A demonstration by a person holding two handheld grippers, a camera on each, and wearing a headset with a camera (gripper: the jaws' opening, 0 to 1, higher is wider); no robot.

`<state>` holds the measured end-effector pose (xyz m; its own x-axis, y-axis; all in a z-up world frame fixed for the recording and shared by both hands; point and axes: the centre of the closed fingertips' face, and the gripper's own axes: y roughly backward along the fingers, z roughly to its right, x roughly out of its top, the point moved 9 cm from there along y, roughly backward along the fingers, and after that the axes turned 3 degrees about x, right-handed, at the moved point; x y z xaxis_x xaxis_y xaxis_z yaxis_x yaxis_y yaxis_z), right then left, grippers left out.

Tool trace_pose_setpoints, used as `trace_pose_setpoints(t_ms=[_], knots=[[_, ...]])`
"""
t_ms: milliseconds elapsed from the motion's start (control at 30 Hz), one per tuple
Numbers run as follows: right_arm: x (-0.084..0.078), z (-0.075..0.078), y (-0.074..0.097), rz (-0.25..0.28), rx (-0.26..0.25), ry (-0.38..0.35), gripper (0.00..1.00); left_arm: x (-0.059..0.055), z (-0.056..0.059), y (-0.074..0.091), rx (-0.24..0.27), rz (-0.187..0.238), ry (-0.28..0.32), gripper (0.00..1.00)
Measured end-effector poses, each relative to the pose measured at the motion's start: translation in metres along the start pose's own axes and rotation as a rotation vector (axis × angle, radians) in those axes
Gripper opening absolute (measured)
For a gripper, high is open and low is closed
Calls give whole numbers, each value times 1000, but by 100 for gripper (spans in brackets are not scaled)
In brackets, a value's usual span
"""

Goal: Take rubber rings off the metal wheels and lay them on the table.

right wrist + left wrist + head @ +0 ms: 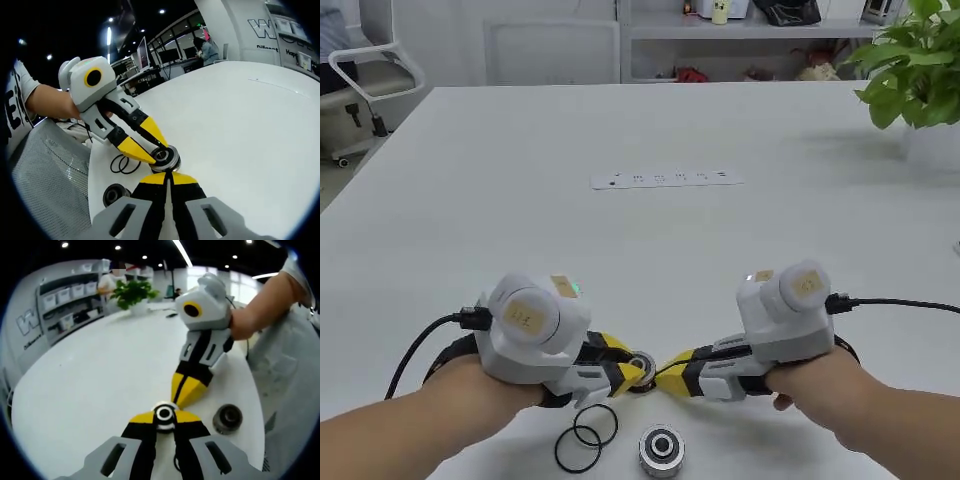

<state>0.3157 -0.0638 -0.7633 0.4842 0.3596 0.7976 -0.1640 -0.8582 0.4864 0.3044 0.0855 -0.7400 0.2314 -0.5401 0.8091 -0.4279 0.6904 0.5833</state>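
Step in hand: stripping a ring from the wheel [167,156] held up between the two tools, near the front edge of the table [650,260]. The left gripper [164,419] is clamped across this wheel, one jaw on each side of it, holding it just clear of the tabletop. The right gripper [167,179] has its jaws pressed together, tips touching the wheel's rim. Whether rubber is nipped between them is too small to tell. Two rings [585,438] lie overlapping on the table just in front of the left gripper, so part of the job looks done. A second wheel [661,450] sits flat just beside them, and I cannot tell if it carries a ring. Next move, as I judge it: the right tips need a hold under the rubber edge, then a pull away from the wheel while the left clamp stays firm. A slip could knock the wheel loose. Containers: white bins [70,292] on a far shelf, contents unreadable.
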Motion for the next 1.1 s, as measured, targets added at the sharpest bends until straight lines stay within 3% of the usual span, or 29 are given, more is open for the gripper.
trace_pose_setpoints(t_ms=[333, 600, 767, 867, 1100], knots=[[-1, 2, 4, 23, 15, -90, 0, 0, 1, 0, 4, -2, -6, 13], [-1, 1, 3, 27, 9, -107, 0, 0, 2, 0, 8, -7, -4, 13], [-1, 2, 4, 45, -1, -133, 0, 1, 3, 0, 13, -11, -7, 13], [2, 5, 7, 87, -8, -173, 0, 1, 4, 0, 15, -12, -4, 13], [3, 3, 7, 105, -11, -183, 0, 1, 7, 0, 30, -12, 1, 13]])
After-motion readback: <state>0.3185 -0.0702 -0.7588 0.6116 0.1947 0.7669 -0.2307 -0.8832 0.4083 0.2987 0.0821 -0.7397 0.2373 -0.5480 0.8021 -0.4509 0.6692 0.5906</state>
